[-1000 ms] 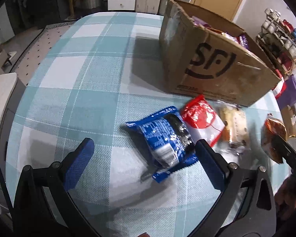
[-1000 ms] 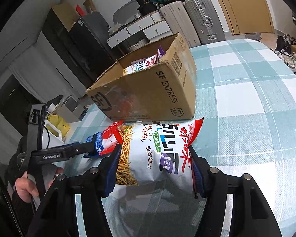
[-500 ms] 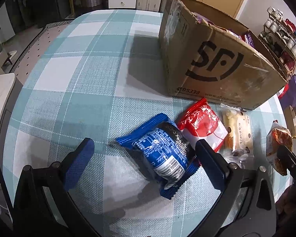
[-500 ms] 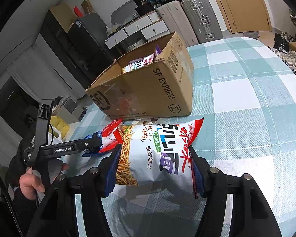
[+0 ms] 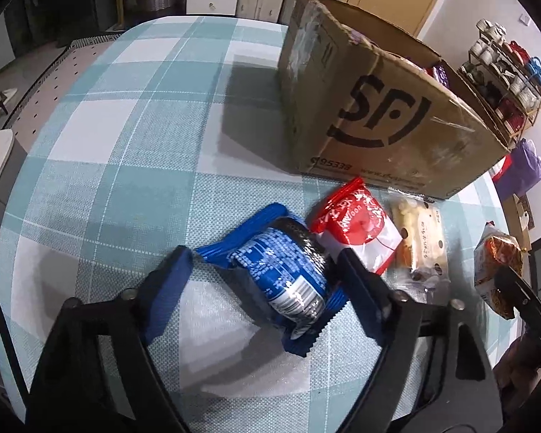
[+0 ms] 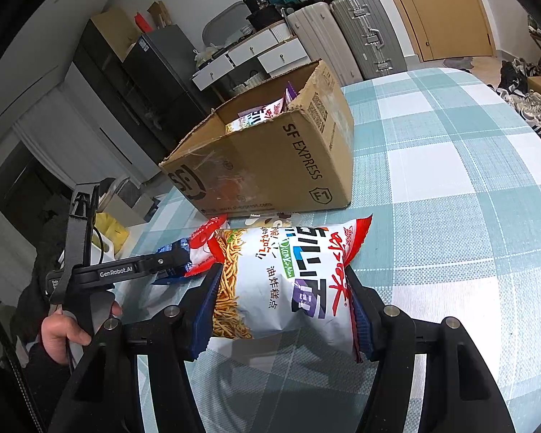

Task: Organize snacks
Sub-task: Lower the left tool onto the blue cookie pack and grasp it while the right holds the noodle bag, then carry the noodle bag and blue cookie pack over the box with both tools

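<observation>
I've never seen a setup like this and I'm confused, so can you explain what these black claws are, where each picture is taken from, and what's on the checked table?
There is no robot here. A person holds a two-finger gripper in each hand, and each carries a wide-angle camera looking along its fingers.

The left camera shows the left gripper around a blue packet. Its jaws have just been closing, and the right finger touches the packet, while a gap remains at the left finger. Beside it lie a red packet and a clear packet, in front of a cardboard box on the table.

The right camera shows the right gripper clamped on a noodle bag. The box there already holds snacks.
</observation>
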### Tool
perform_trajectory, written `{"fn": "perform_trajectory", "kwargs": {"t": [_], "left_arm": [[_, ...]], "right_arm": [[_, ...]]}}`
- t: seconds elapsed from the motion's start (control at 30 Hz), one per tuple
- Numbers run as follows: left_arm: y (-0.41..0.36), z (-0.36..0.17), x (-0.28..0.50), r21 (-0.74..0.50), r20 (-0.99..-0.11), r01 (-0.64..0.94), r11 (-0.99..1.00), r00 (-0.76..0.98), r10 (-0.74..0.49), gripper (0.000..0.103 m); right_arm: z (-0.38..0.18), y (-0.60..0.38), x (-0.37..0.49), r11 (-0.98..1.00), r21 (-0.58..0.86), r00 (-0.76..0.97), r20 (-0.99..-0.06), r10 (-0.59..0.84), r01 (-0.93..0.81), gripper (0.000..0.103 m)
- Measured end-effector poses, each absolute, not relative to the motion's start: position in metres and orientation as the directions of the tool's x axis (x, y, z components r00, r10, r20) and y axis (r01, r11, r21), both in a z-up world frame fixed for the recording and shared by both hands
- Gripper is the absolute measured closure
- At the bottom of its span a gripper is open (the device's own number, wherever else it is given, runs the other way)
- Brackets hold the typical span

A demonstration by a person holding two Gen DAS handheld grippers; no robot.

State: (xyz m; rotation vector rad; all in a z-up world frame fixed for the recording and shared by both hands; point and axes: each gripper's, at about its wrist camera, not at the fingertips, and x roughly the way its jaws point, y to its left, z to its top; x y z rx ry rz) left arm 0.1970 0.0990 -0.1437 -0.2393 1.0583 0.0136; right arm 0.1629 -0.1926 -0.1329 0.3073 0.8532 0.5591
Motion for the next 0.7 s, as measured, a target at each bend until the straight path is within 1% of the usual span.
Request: {"fn": "perform_trajectory", "kwargs": {"t": [0.03,0.17,0.37,0.7], "left_arm": [[0.097,-0.143,0.197,-0.171,-0.865,-0.116,0.978,0.493,-0.093,0.040],[0.094,-0.142,0.195,-0.182,-0.861,-0.091,0.979,0.496,-0.114,0.047],[0.094,-0.140,0.189,-0.228,-0.850,-0.057,0.972,0.499,-0.170,0.064],[0.091,-0.133,0.178,-0.228,-0.846,-0.047,0.973,0.504,-0.174,0.066]], "right_arm": [[-0.133,-0.193,0.162,0.816,0.467,0.527,-0.623,0.577,-0.341,0.040],[-0.132,-0.193,0.160,0.815,0.471,0.529,-0.621,0.578,-0.338,0.040],[-0.129,-0.193,0.158,0.815,0.472,0.535,-0.617,0.578,-0.337,0.040],[-0.123,-0.194,0.153,0.813,0.469,0.542,-0.608,0.580,-0.345,0.040]]}}
